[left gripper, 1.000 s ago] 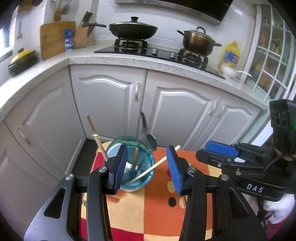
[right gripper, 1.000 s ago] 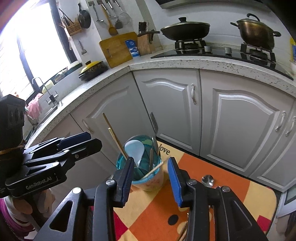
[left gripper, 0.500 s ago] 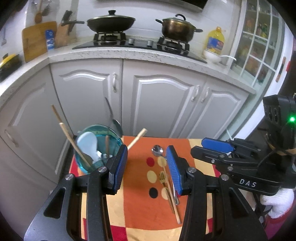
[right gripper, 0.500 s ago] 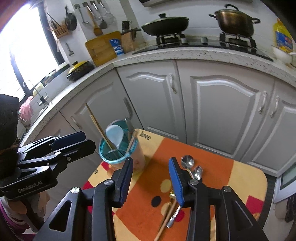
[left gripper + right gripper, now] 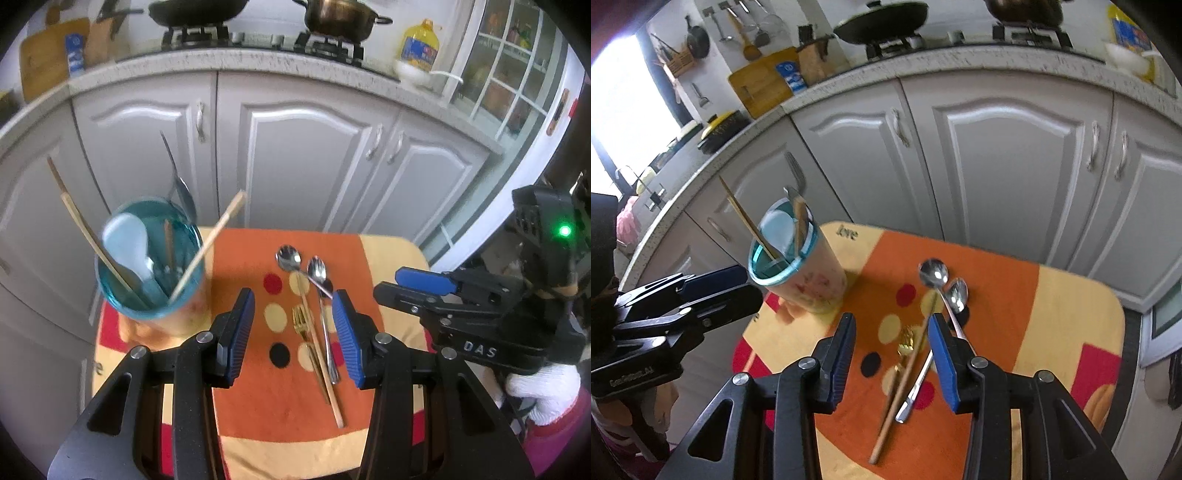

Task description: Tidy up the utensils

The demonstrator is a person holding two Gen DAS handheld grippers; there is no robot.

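A blue-rimmed cup [image 5: 147, 266] [image 5: 798, 273] stands at the left of a small orange table [image 5: 258, 387] [image 5: 1052, 332] and holds chopsticks, a white spoon and metal utensils. On the cloth lie a wooden-handled spoon [image 5: 317, 325] [image 5: 916, 350], a steel spoon [image 5: 325, 314] [image 5: 955, 295] and a gold fork [image 5: 304, 328] [image 5: 905, 345]. My left gripper [image 5: 293, 325] is open above them. My right gripper [image 5: 892, 354] is open above the same utensils. Both are empty.
Grey cabinet doors [image 5: 295, 155] stand just behind the table. The counter above carries a stove with a pan and a pot [image 5: 343, 18], an oil bottle [image 5: 421, 48] and a cutting board [image 5: 761, 85]. A glass door [image 5: 517, 66] is at the right.
Both grippers have swung from the cup to the right and now sit over the loose utensils on the cloth. Both stayed open and empty.
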